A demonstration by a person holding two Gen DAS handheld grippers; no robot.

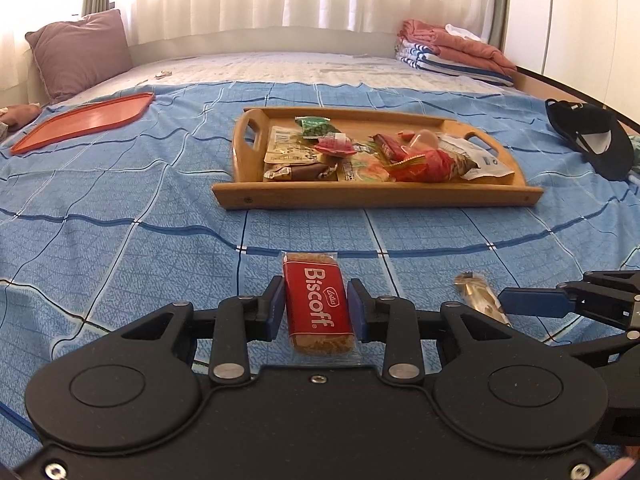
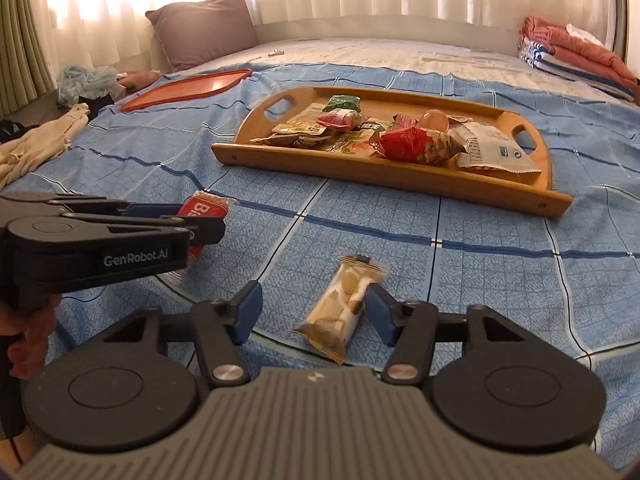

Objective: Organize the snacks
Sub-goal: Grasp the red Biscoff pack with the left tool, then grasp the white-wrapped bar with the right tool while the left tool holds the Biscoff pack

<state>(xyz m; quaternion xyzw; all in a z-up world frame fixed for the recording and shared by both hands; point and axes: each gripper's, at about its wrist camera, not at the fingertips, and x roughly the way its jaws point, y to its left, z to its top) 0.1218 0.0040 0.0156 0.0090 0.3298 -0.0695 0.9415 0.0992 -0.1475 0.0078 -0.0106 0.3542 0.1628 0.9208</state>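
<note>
**2 snacks left on the bed, a gripper at each**

A bed [image 2: 500, 264] under a blue checked sheet fills the room, with white curtains glowing at the far side, 1 mauve pillow [image 2: 204, 28] far left and folded linens far right. A wooden tray [image 1: 376, 196] sits mid-bed, already loaded with a loose heap of packets, too overlapped to count exactly; that pile suggests it is the collecting place. 1 flat orange tray [image 1: 86, 122] lies empty far left, well apart.

Only 2 snacks lie on the sheet near the camera. The red Biscoff packet [image 1: 318, 306] sits lengthwise between the jaws of the left gripper [image 1: 317, 304], which stand narrow, the blue pads just beside its long edges; contact cannot be confirmed. Gripping across the short width looks sensible, since the biscuit is rigid there.

The clear cracker packet [image 2: 340, 308] lies tilted between the jaws of the right gripper [image 2: 314, 312], which stand wide, the right pad near it, the left well clear. Both packets likely go to the wooden tray next.
</note>
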